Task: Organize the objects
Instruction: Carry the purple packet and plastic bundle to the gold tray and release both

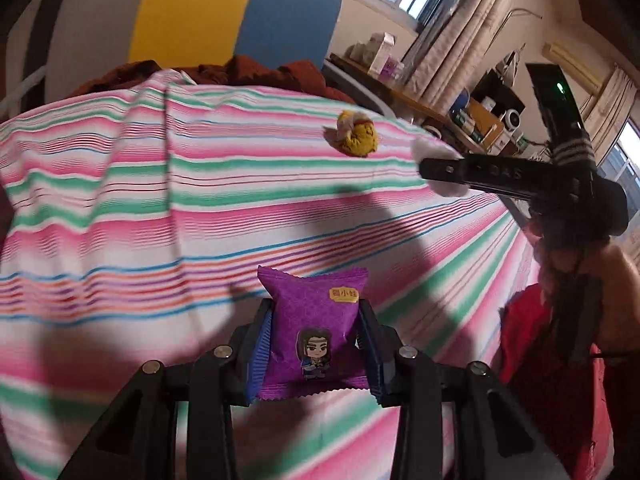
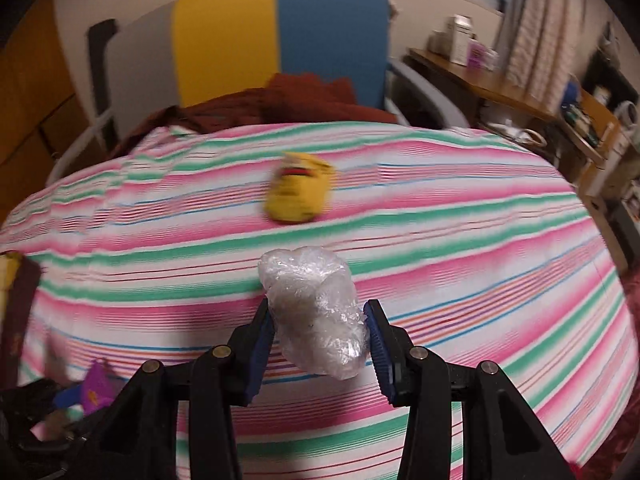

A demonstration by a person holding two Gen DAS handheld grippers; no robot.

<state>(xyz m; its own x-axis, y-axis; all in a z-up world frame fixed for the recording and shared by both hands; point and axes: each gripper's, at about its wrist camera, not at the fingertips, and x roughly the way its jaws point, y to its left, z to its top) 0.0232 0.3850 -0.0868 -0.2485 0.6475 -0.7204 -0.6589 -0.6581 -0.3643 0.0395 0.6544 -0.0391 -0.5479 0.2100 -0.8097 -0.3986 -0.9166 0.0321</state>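
Above the striped cloth [image 1: 120, 184] that covers the table, I carry one thing in each gripper, both lifted clear of the surface, so neither drags on the fabric while I sort them. My left gripper [image 1: 316, 344] is clamped on a purple snack packet [image 1: 312, 320], its blue pads [image 1: 260, 356] pressing the two side edges so the printed face looks up at the camera. That packet is puffed like a small pillow, with crimped ends, a little cartoon figure and a yellow label. My right gripper [image 2: 320, 332] is closed around a crumpled wad of clear plastic [image 2: 316, 312]; the wad bulges above the pads and looks soft, so I judge the squeeze is light. Farther across the cloth lies a yellow packet [image 2: 298, 188], blurred in the right view, untouched and well apart from both grippers. I reckon it is the next piece to gather.
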